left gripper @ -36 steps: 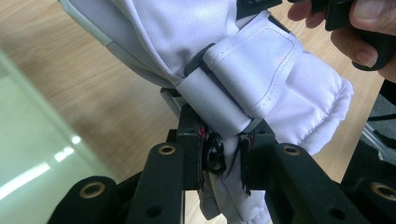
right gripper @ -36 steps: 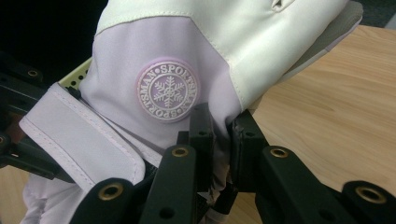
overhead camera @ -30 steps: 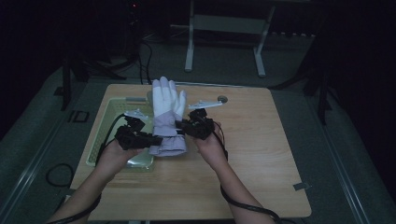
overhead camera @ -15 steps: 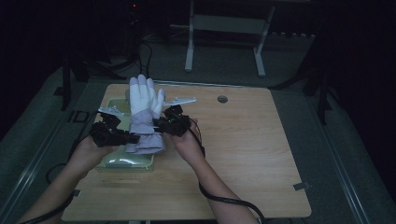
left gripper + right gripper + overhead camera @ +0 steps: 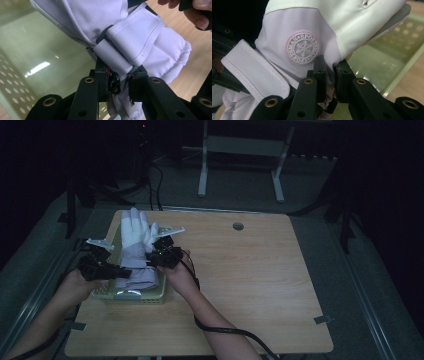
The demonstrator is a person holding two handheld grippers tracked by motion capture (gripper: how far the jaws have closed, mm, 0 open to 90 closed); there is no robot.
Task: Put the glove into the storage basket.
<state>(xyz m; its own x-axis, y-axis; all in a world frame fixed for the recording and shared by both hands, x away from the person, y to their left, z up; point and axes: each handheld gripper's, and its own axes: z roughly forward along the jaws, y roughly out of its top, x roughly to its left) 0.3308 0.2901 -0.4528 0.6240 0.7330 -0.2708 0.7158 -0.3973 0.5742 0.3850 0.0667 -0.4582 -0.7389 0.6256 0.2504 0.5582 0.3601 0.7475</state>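
A white and lilac ski glove (image 5: pixel 135 247) hangs over a pale green perforated basket (image 5: pixel 150 296) at the table's left side, fingers pointing away from me. My left gripper (image 5: pixel 117 271) is shut on the glove's cuff (image 5: pixel 140 40) near its strap, pinching fabric between its jaws (image 5: pixel 120 80). On the glove's right side, my right gripper (image 5: pixel 152 256) is shut on the lilac fabric just below a round snowflake badge (image 5: pixel 303 48). The basket's floor (image 5: pixel 374 62) lies beneath the glove in both gripper views.
The wooden table (image 5: pixel 260 285) stretches wide to the right, with a small round hole (image 5: pixel 238 226) near its far edge. Cables (image 5: pixel 225 332) trail from the grippers toward me. A metal stand (image 5: pixel 240 150) is on the floor beyond the table.
Both grippers have carried the glove leftward from the table's middle-left to above the green basket. Both stay shut on it.
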